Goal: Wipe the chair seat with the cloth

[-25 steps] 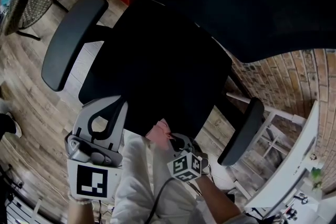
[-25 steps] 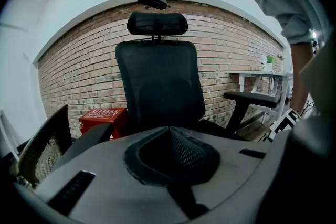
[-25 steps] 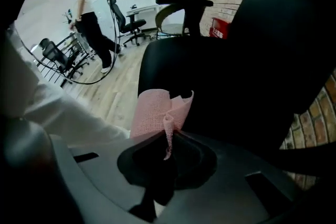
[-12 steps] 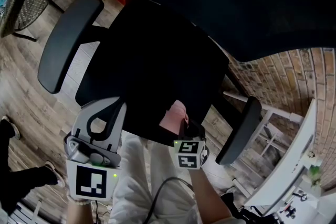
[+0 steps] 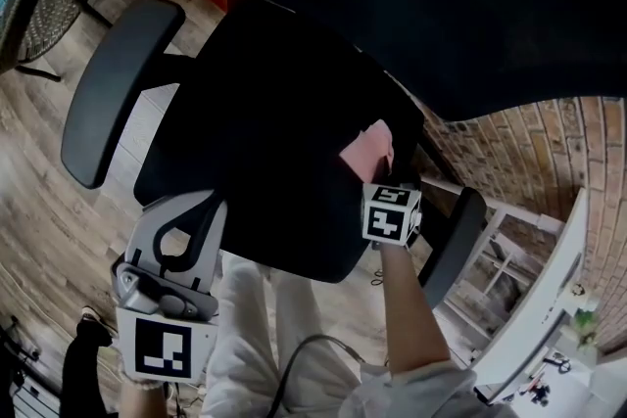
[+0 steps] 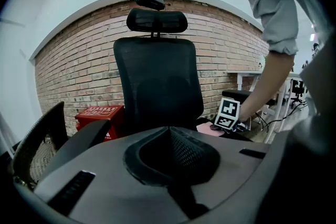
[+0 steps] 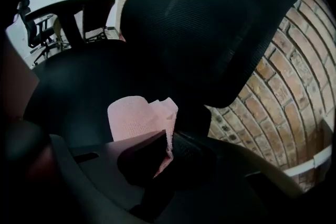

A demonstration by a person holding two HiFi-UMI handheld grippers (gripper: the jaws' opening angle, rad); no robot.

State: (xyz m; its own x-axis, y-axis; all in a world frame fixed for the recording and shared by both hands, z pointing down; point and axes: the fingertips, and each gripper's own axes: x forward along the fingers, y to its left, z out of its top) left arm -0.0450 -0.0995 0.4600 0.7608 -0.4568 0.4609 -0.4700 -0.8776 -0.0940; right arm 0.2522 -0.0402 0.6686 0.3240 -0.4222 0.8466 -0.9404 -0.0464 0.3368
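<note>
Now, right gripper pinching cloth (pink), by seat edge

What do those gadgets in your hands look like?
The left gripper has a pale grey shell with a loop-shaped cutout; the right gripper looks darker. Each carries a white cube printed with black square markers. A dark cable hangs below them, and the right arm wears a light grey sleeve.

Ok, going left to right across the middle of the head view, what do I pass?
Grey armrest → black chair seat → pink cloth → second armrest → white desk.
</note>
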